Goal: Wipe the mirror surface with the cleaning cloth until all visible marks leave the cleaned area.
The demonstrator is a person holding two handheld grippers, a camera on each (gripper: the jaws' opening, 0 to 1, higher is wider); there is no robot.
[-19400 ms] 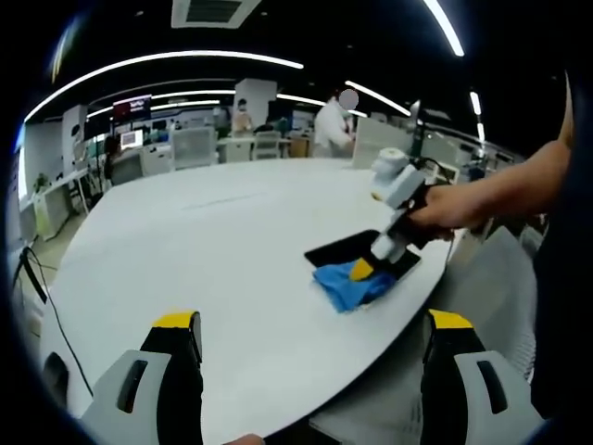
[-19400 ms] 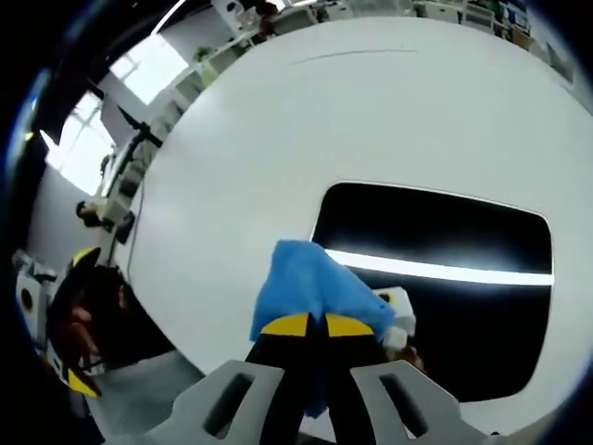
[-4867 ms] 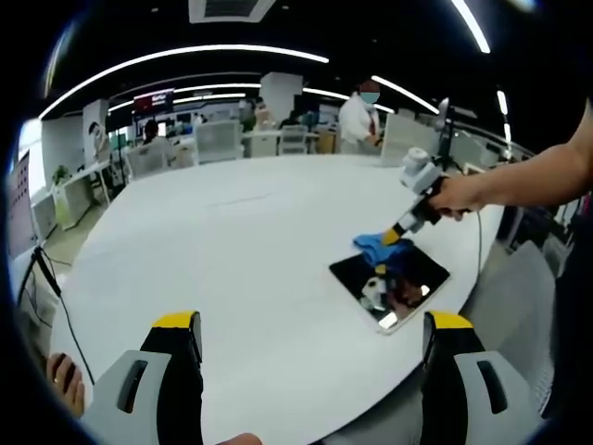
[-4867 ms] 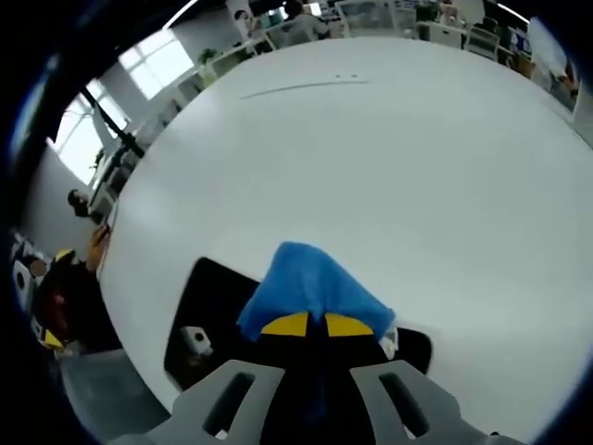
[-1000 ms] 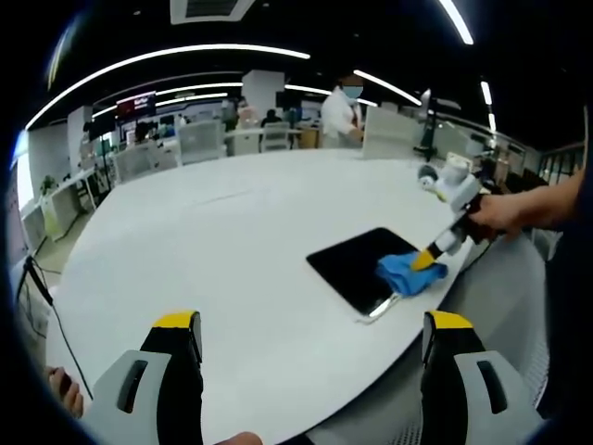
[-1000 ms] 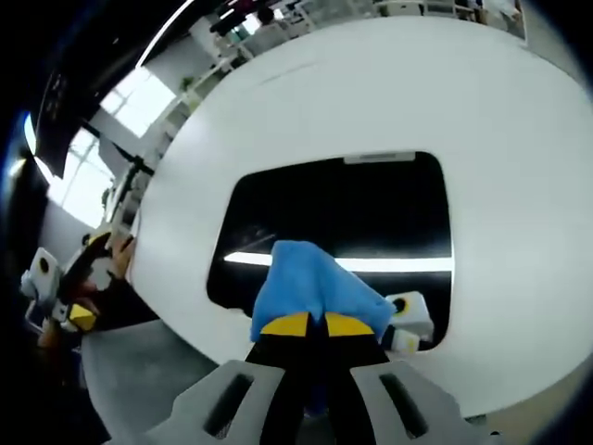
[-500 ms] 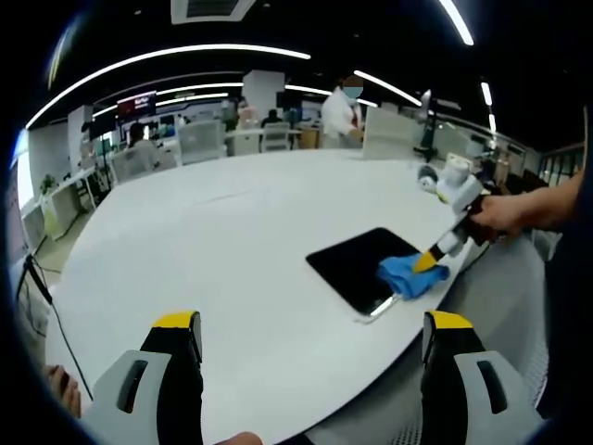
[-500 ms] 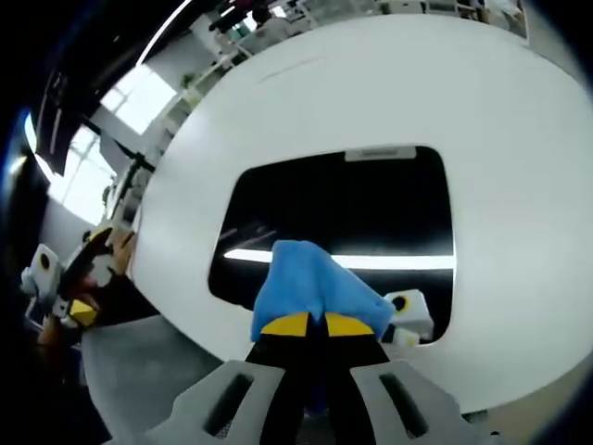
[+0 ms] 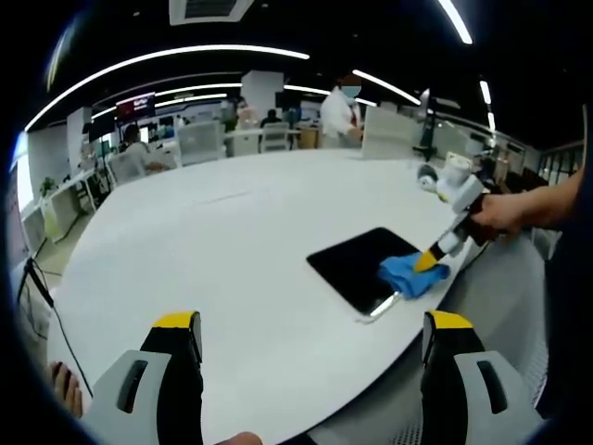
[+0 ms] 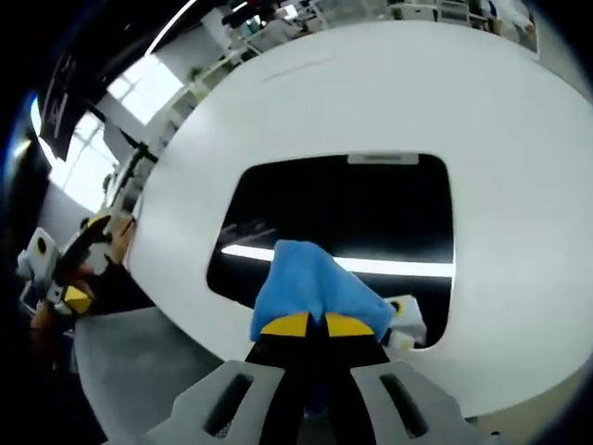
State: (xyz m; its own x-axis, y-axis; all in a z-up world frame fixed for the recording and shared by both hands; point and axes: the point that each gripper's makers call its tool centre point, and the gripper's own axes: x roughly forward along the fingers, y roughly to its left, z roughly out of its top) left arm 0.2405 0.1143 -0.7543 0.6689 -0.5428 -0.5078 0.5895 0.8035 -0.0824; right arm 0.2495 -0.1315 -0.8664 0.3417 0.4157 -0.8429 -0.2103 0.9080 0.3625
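Between our right gripper (image 10: 309, 324)'s yellow-tipped fingers (image 10: 286, 324) we've got the blue cleaning cloth (image 10: 313, 290) pinched tight, jaws basically closed on it, and the cloth bunches out just ahead of the tips, pressed onto the near edge of the dark mirror (image 10: 352, 213). That mirror lies flat on the big white table (image 10: 482, 111), reflecting a bright ceiling strip. Our left gripper (image 9: 310, 338) sits well back from all that, fingers (image 9: 176, 324) spread wide with nothing in them, and the mirror (image 9: 357, 264) lies far ahead to their right.

Blue cloth (image 10: 310, 289) on dark mirror (image 10: 371, 209)
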